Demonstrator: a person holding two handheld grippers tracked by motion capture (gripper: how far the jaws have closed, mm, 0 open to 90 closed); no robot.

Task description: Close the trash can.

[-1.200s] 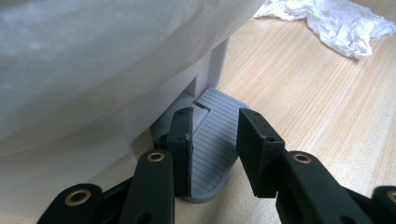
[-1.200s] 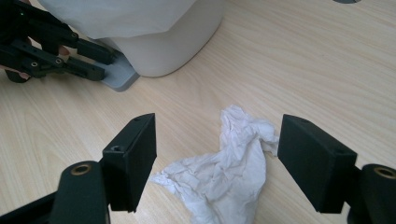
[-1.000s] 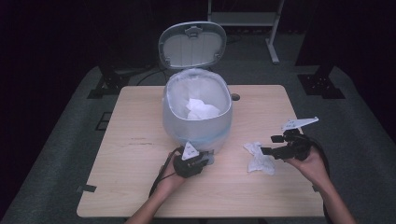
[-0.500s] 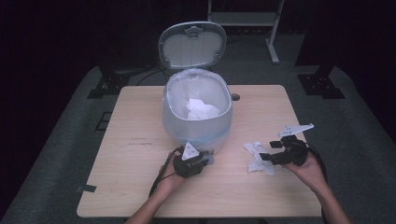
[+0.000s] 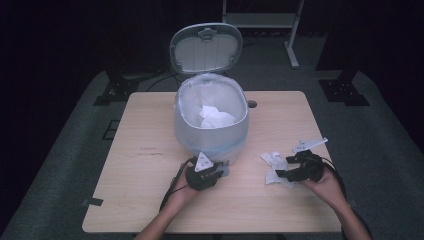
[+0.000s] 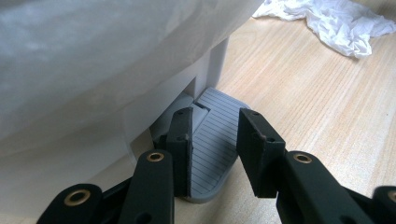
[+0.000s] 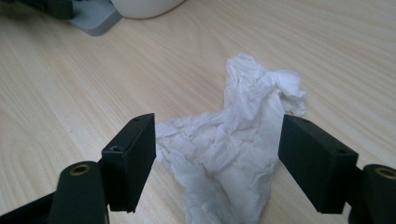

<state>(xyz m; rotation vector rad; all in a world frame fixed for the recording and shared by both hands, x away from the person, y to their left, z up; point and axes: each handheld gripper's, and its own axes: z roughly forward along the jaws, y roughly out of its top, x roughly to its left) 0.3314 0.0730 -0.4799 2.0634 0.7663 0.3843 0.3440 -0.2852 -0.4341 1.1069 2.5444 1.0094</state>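
Fingers: left gripper (image 6: 212, 154) narrowed over bin pedal (image 6: 212, 140); right gripper (image 7: 217, 158) wide astride tissue (image 7: 233, 144).

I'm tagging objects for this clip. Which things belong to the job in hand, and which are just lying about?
In the job:
- white pedal bin with plastic liner, lid up
- grey ribbed foot pedal, under the left gripper
- crumpled white tissue, between the open right gripper fingers
- tissue already binned

Lying about:
- light wooden table
- black stand feet on the floor
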